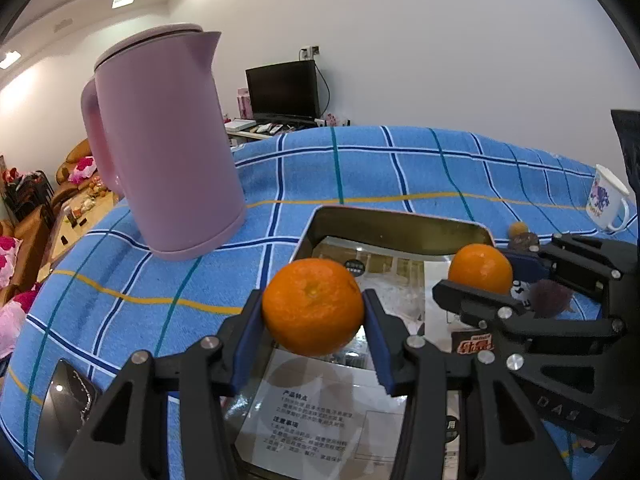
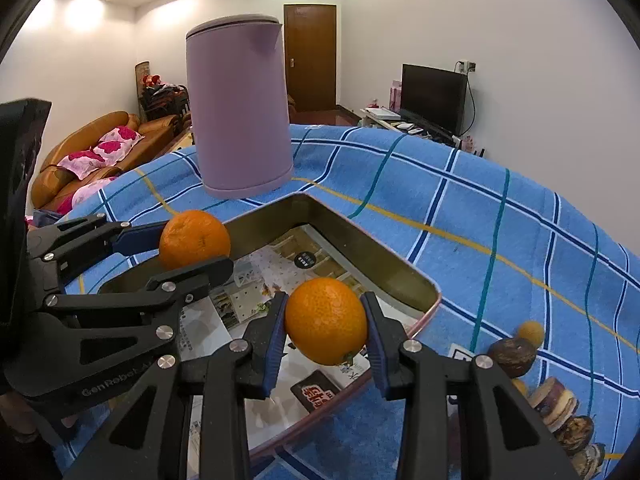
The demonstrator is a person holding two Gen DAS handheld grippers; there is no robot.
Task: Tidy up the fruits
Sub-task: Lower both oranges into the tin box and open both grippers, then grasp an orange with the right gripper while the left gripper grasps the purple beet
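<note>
My left gripper is shut on an orange and holds it above the near part of a rectangular metal tray lined with printed paper. My right gripper is shut on a second orange, held above the tray's right side. Each gripper shows in the other's view: the right one with its orange at the tray's right, the left one with its orange at the tray's left.
A tall pink kettle stands on the blue checked cloth behind the tray's left. Dark dried fruits and small round pieces lie on the cloth right of the tray. A white mug stands far right. A dark shiny object lies near left.
</note>
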